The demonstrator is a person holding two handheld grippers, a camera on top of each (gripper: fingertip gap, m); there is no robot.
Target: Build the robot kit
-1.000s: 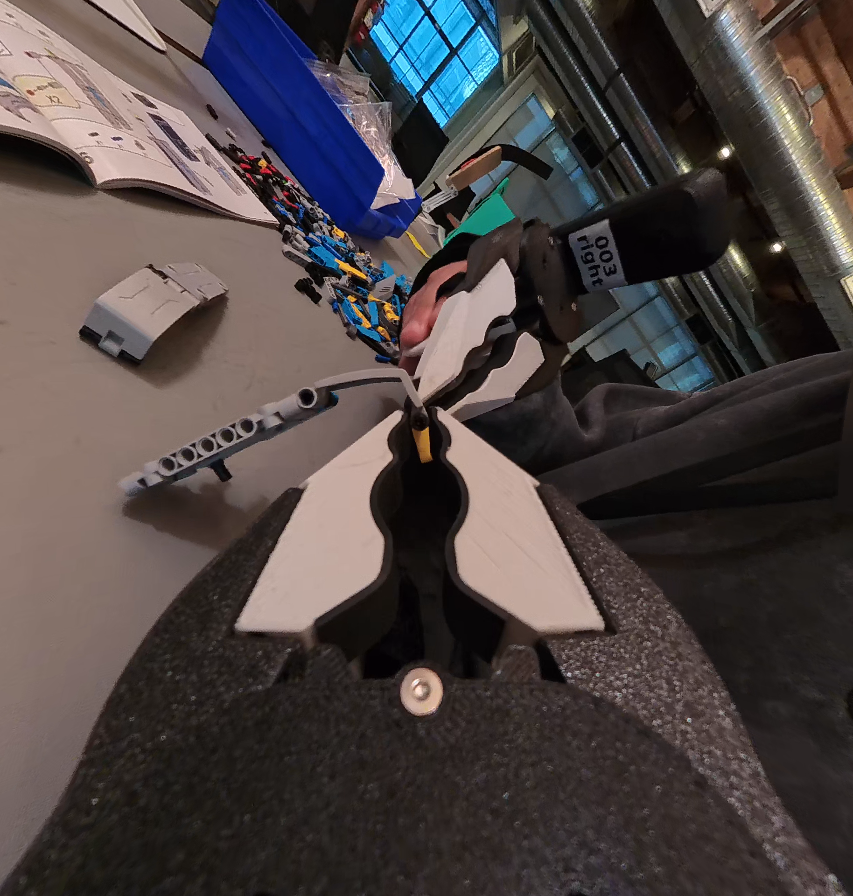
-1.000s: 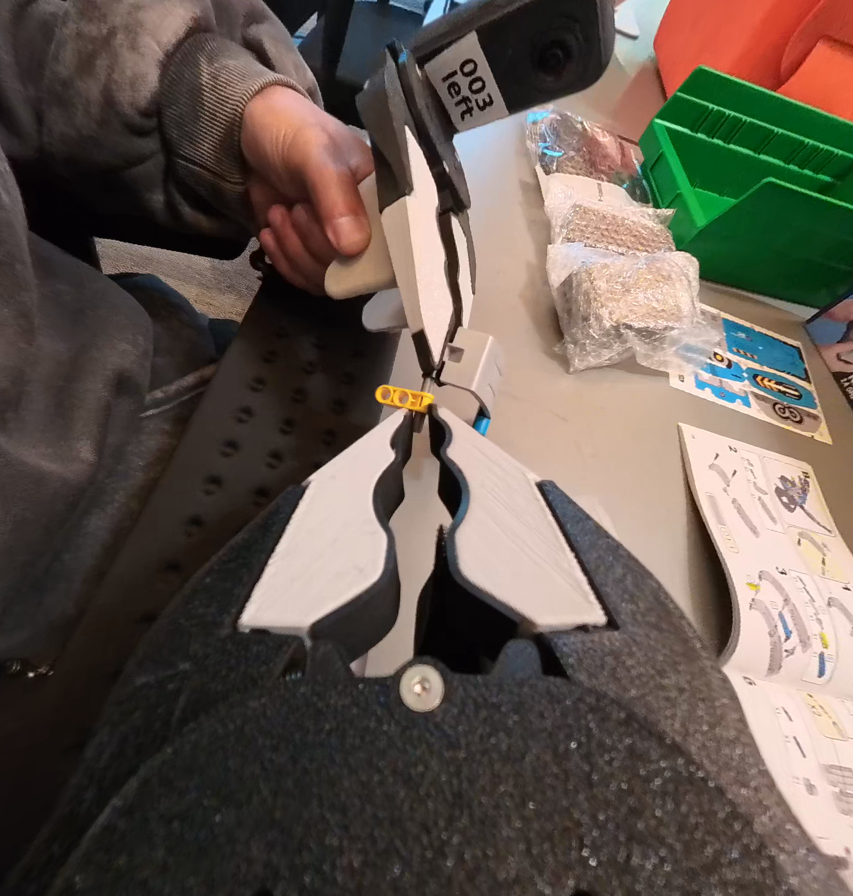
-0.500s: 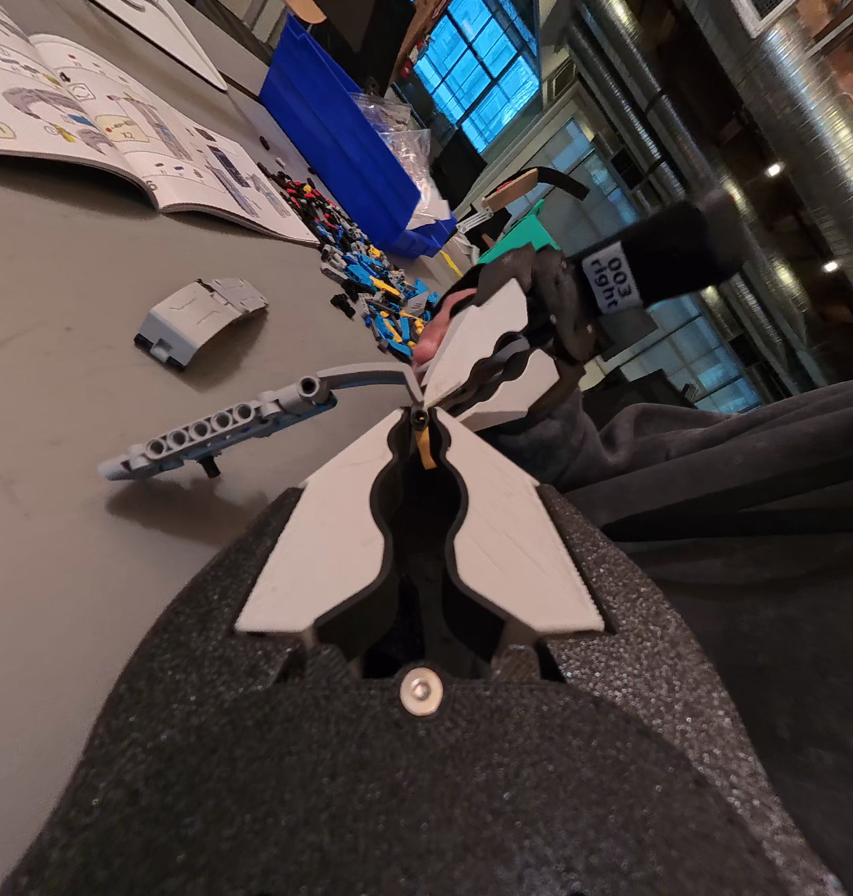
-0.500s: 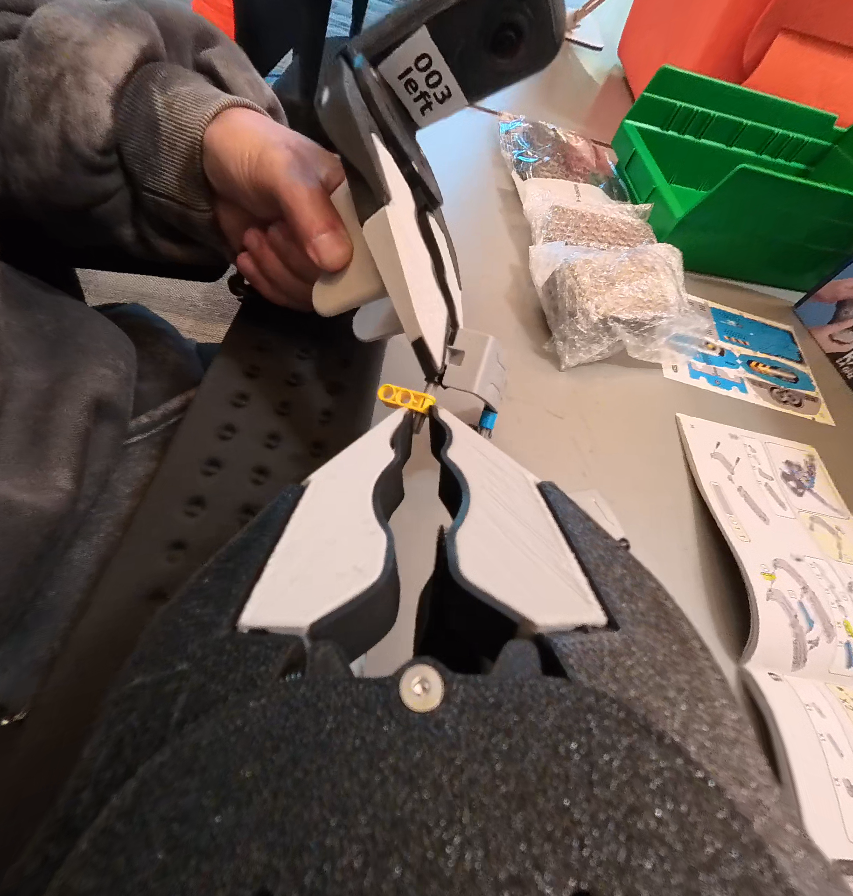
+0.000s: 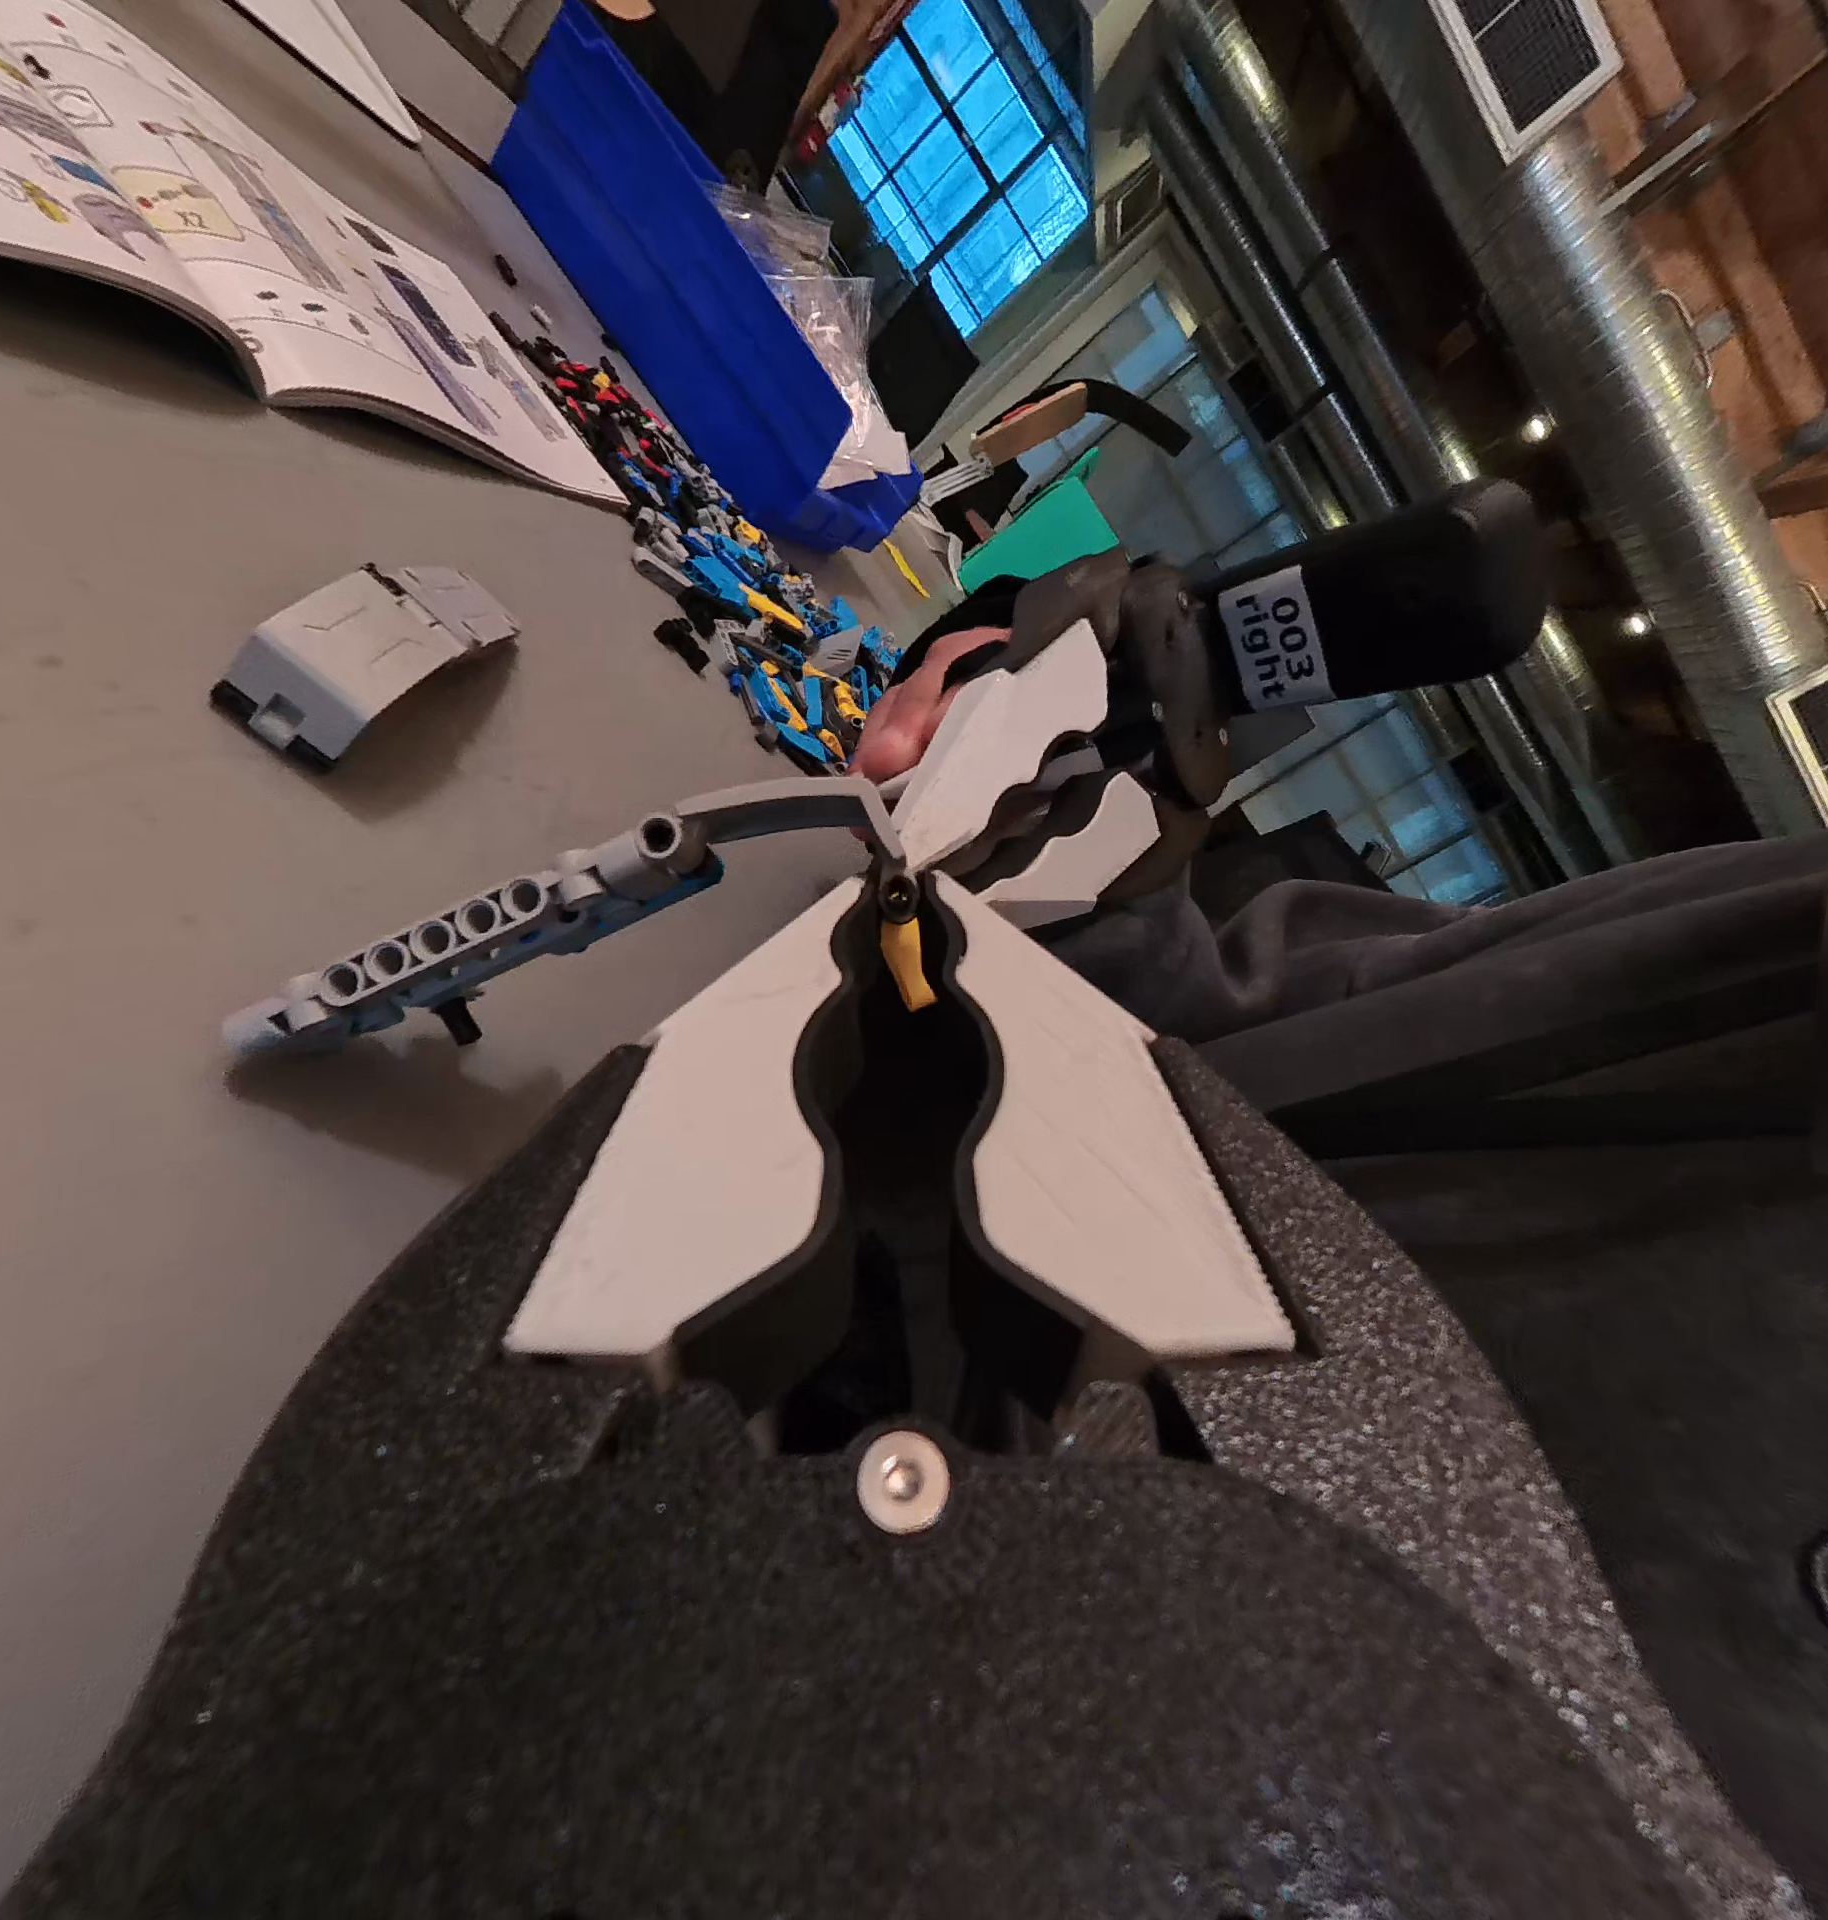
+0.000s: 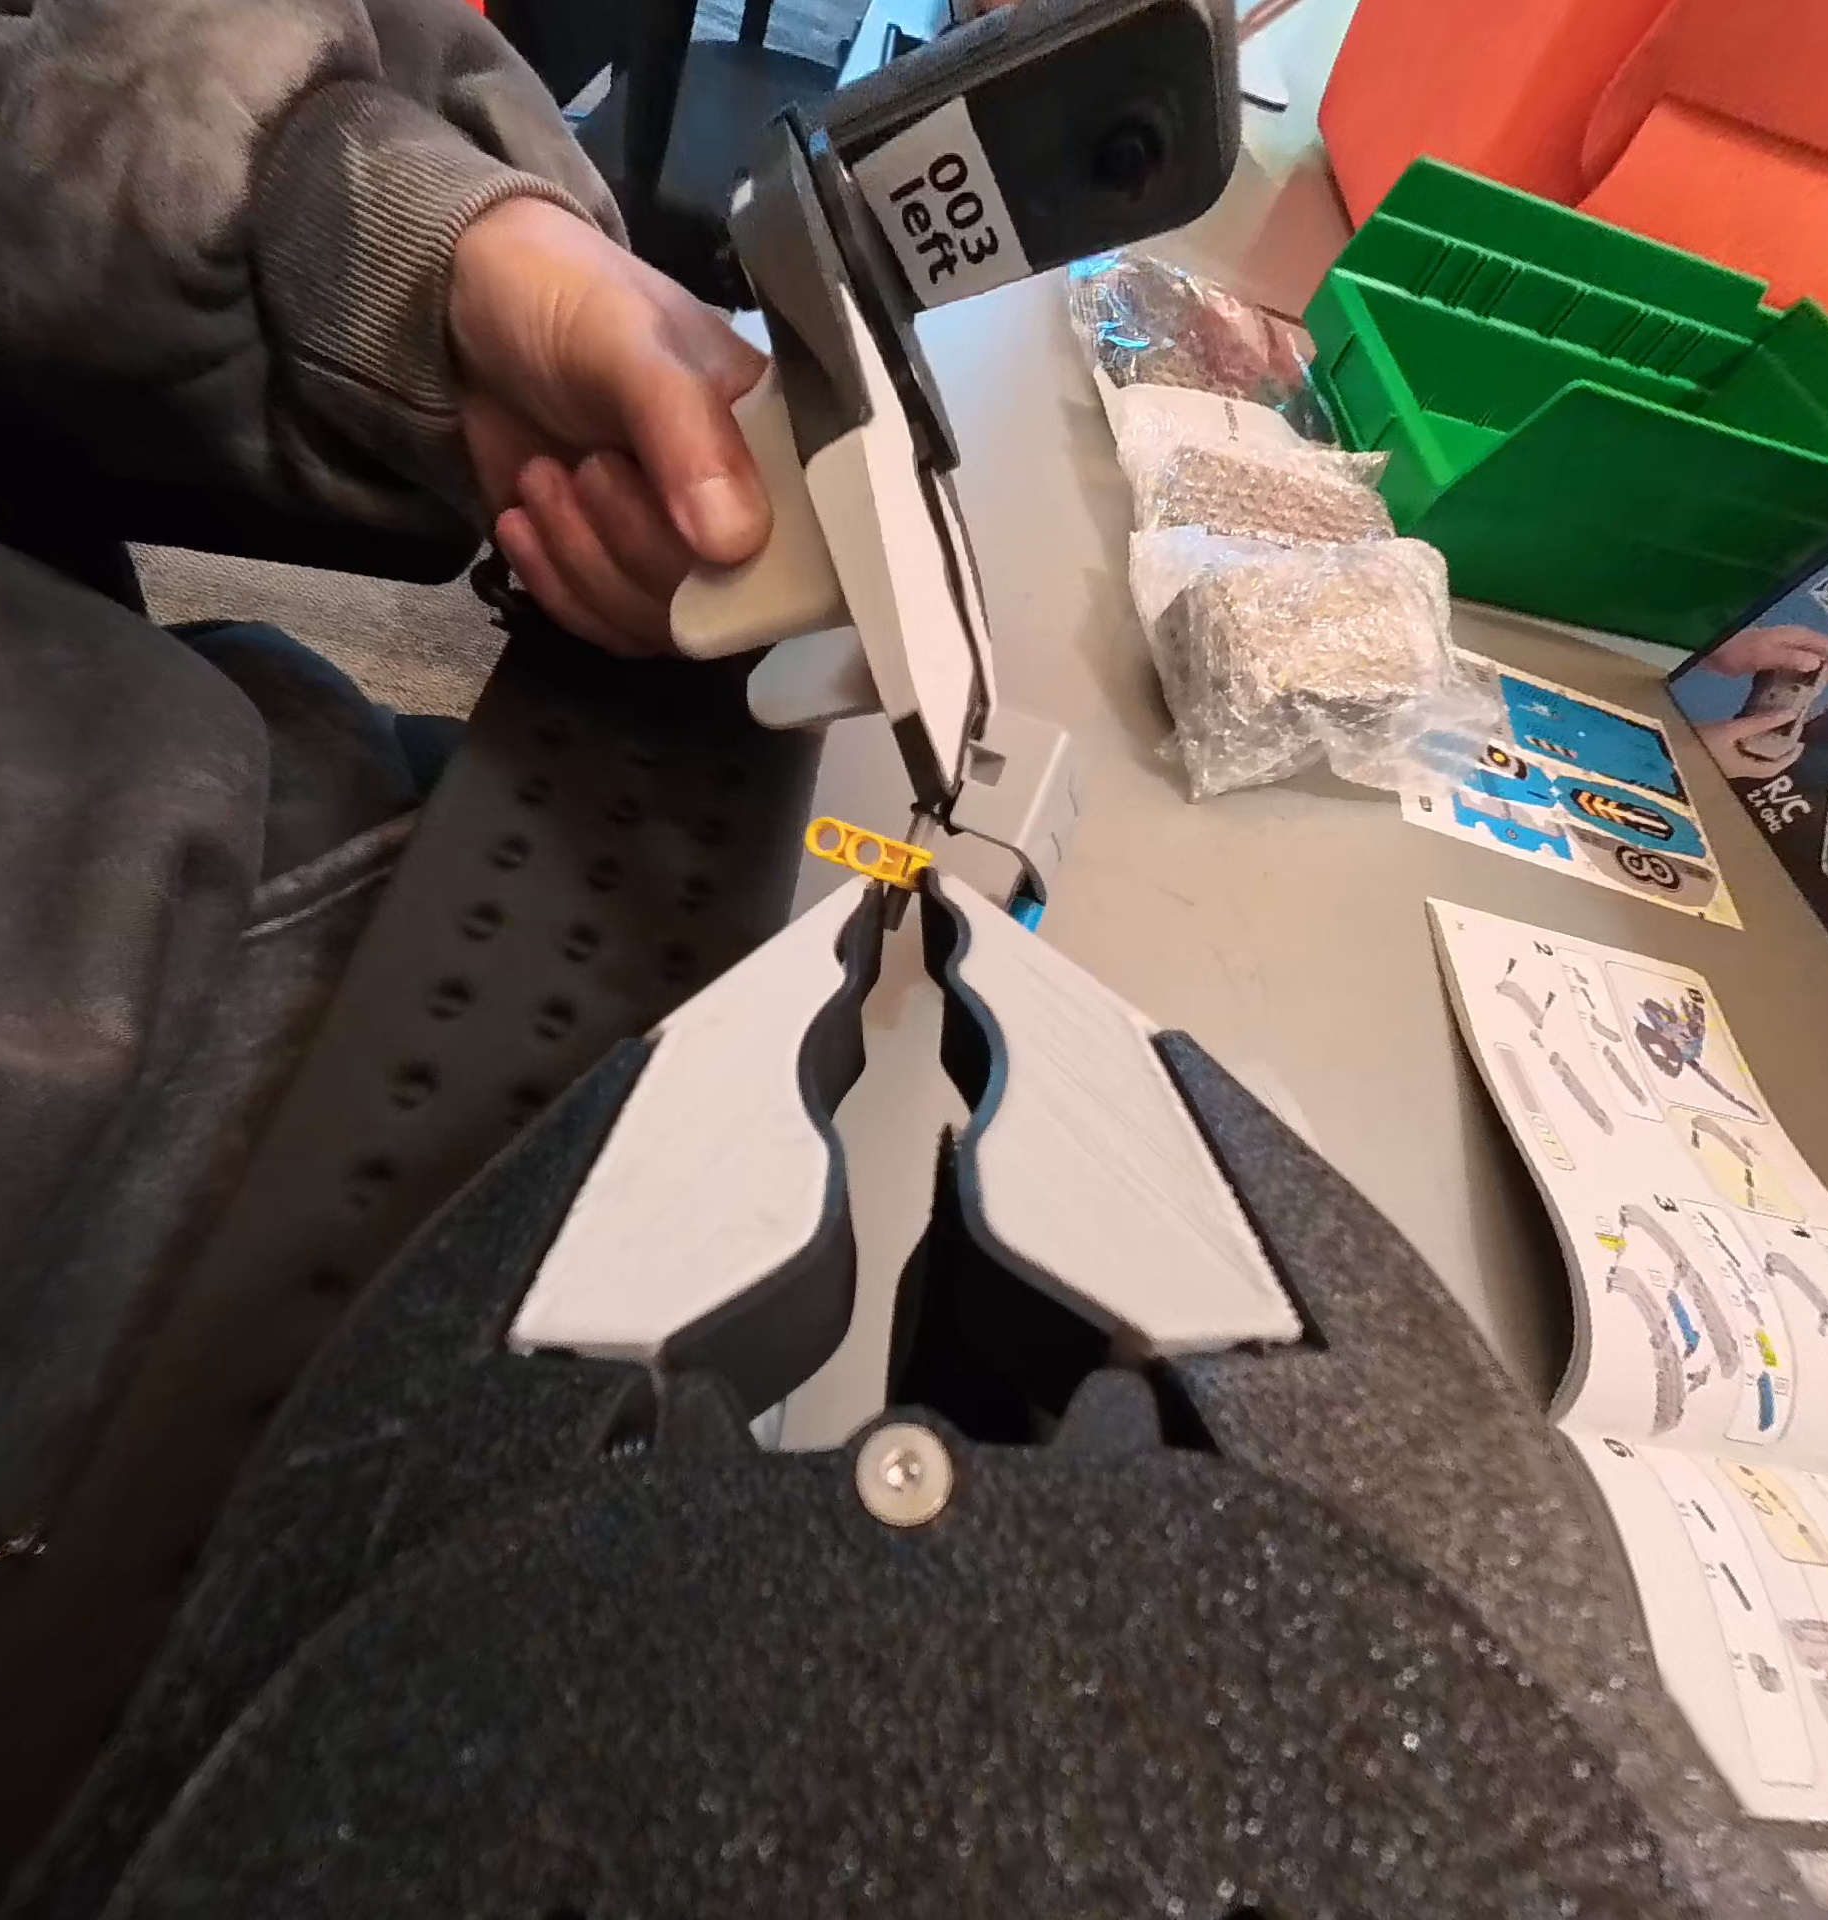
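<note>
The grey holed plastic beam assembly [image 5: 494, 940] sits slightly lower than before; the left gripper [image 5: 897, 894] pinches a small yellow plastic connector [image 6: 866, 842], the right gripper [image 6: 905, 902] clamps the assembly's curved end (both above the grey table [image 5: 110, 727]).

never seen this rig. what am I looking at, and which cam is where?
No robot: a person holds two handheld pinch grippers, each with a camera looking along its fingers. In the left wrist view, the left gripper is shut on a yellow connector on a black pin; the right gripper, opposite, is shut on a grey beam assembly. The right wrist view shows the same meeting reversed. On the table: instruction booklet, loose-parts pile, grey panel, bagged parts.
</note>
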